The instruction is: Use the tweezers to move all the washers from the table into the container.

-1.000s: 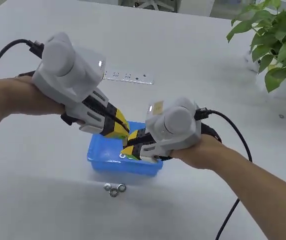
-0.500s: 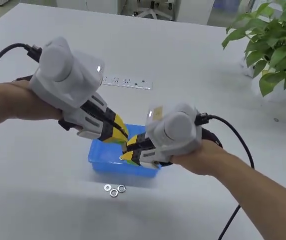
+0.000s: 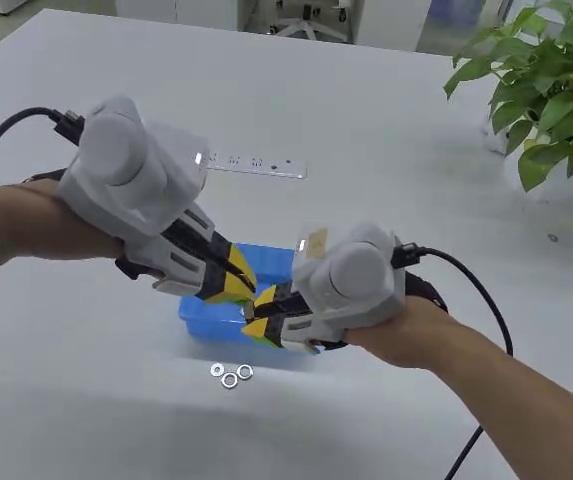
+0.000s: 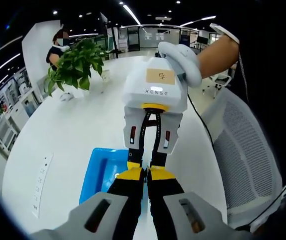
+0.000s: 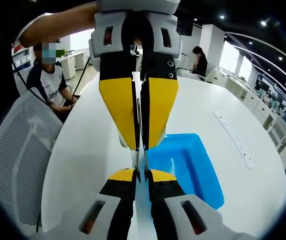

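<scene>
three washers lie together on the white table, just beside the blue container.
the thin tweezers are pinched by both the left gripper and the right gripper, tip to tip above the container.

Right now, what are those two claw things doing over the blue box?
A person holds a gripper in each hand, and the two meet tip to tip above the blue container. The left gripper and the right gripper both look closed on the thin metal tweezers between them. Three washers lie on the table just in front of the container, not yet moved in.
</scene>
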Demonstrator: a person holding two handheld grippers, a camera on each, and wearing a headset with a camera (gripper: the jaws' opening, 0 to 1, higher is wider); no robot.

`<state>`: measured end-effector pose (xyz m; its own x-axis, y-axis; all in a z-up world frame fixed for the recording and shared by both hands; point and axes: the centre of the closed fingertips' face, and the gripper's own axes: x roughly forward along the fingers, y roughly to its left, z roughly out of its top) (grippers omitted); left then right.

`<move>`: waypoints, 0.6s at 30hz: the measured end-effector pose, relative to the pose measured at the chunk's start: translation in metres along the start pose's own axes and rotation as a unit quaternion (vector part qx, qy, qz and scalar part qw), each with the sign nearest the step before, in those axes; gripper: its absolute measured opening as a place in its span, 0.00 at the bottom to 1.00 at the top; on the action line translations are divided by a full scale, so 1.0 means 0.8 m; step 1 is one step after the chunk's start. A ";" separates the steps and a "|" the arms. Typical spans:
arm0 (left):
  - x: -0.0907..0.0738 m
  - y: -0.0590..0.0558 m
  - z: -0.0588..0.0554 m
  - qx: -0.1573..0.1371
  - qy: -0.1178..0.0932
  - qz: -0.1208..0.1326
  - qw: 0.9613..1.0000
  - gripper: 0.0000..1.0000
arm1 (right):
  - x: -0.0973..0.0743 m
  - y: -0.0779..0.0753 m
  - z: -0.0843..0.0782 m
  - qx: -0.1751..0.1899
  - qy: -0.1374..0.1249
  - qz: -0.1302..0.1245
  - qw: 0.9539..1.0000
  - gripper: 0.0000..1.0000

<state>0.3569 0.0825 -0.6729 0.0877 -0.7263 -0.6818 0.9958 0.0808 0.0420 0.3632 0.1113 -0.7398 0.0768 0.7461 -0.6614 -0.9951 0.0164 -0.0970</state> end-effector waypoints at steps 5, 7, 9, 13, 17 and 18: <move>0.006 -0.007 -0.004 -0.004 0.001 -0.002 1.000 0.06 | 0.003 0.006 -0.007 0.004 0.002 0.005 1.000 0.11; 0.008 -0.010 -0.006 -0.005 0.001 -0.003 1.000 0.06 | 0.004 0.010 -0.010 0.005 0.002 0.007 1.000 0.11; 0.010 -0.013 -0.008 -0.007 0.001 -0.005 1.000 0.06 | 0.006 0.014 -0.013 0.006 0.003 0.010 1.000 0.11; 0.015 -0.019 -0.014 -0.012 0.003 -0.007 1.000 0.06 | 0.012 0.020 -0.019 0.006 0.005 0.016 1.000 0.12; 0.018 -0.022 -0.020 -0.018 0.004 -0.007 1.000 0.06 | 0.018 0.026 -0.024 0.005 0.011 0.024 1.000 0.12; 0.019 -0.023 -0.021 -0.020 0.004 -0.007 1.000 0.06 | 0.019 0.027 -0.025 0.003 0.012 0.025 1.000 0.12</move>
<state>0.3396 0.0819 -0.6964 0.0734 -0.7217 -0.6883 0.9951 0.0983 0.0030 0.3444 0.1096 -0.7668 0.0278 0.7302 -0.6827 -0.9982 -0.0163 -0.0581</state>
